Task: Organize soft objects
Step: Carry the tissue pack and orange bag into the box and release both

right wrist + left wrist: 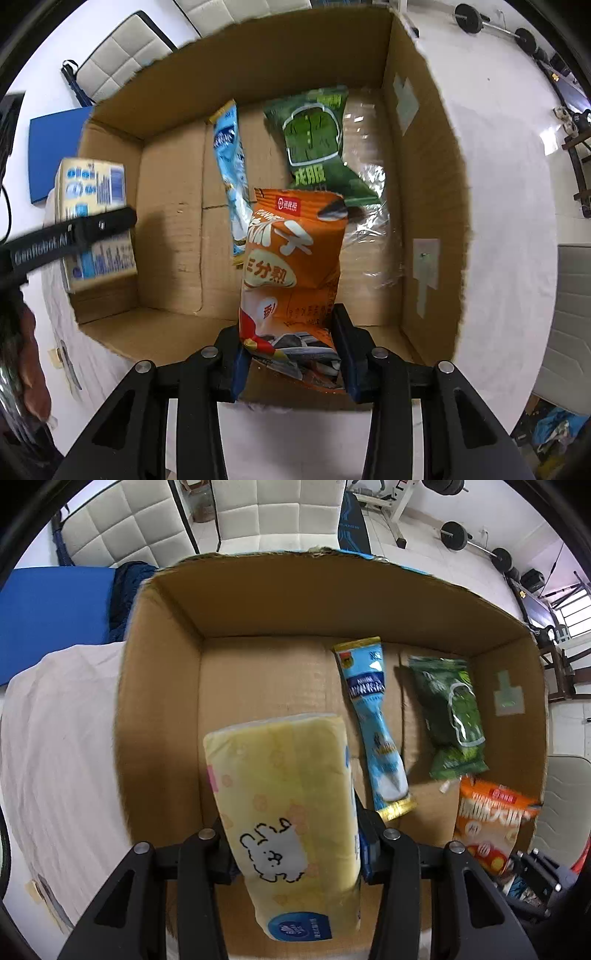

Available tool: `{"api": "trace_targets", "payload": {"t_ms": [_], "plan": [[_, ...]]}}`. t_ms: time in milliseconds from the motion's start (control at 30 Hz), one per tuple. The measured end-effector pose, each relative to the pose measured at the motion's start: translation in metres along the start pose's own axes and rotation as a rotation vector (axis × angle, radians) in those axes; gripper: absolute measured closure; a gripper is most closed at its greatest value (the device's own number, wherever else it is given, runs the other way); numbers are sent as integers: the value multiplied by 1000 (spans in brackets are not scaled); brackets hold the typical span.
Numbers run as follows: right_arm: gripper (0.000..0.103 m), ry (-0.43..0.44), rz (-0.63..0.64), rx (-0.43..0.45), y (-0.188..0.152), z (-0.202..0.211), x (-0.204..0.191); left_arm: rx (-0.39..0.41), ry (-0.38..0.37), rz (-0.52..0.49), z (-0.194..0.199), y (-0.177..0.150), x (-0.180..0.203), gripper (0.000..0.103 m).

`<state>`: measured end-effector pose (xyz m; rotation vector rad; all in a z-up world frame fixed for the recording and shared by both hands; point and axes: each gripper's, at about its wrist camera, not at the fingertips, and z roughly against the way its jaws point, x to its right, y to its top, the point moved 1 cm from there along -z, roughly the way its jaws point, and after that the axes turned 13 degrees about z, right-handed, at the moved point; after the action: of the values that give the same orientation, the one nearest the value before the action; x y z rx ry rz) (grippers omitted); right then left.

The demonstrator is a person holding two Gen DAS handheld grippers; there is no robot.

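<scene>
Bright daylight, fisheye-warped edges, slight motion blur, soft shadows

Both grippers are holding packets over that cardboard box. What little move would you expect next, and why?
Probably the left gripper lowers its yellow tissue pack onto the bare left part of the cardboard box floor. The blue packet and green packet already lie towards the right, and the right gripper holds the orange snack bag over the middle.
</scene>
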<state>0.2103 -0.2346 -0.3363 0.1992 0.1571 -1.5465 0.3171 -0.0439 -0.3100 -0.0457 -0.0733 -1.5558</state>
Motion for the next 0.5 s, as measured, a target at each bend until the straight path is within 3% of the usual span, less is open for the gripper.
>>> {"api": "trace_targets", "payload": {"t_ms": [367, 433, 500], "plan": [[60, -22, -23, -38, 19, -33, 5, -5, 41, -35, -28, 50, 14, 57], [53, -36, -34, -42, 20, -34, 6, -5, 66, -36, -30, 57, 16, 58], [37, -18, -53, -32, 21, -32, 8, -12, 50, -25, -31, 62, 16, 57]]}}
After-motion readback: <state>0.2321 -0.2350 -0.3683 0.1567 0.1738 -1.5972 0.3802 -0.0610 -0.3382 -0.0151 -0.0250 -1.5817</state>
